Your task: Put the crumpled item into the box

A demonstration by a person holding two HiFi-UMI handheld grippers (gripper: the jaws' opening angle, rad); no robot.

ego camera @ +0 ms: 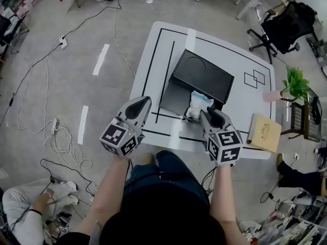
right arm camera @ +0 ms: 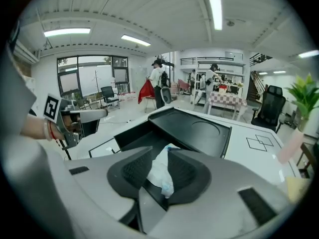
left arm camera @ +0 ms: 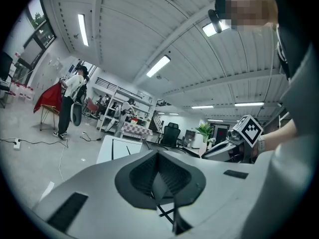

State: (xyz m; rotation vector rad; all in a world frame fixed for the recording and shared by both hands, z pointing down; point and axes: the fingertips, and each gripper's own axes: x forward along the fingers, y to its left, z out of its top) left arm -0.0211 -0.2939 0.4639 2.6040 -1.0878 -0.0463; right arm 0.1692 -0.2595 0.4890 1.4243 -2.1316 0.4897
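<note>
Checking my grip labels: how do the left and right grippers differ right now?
The right gripper is shut on the crumpled item; the left gripper is shut and empty. The right gripper tilts down toward the box; the left gripper points level, beside it. Otherwise they look identical.

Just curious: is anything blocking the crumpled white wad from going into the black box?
Nothing visible does. The black box lies open, and the right gripper pinches the crumpled white wad right at its opening.

Bright, even light from ceiling strips (right arm camera: pixel 215 10), which glare white; shadows are soft. Fisheye bends the edges, and both gripper views have black corners.
</note>
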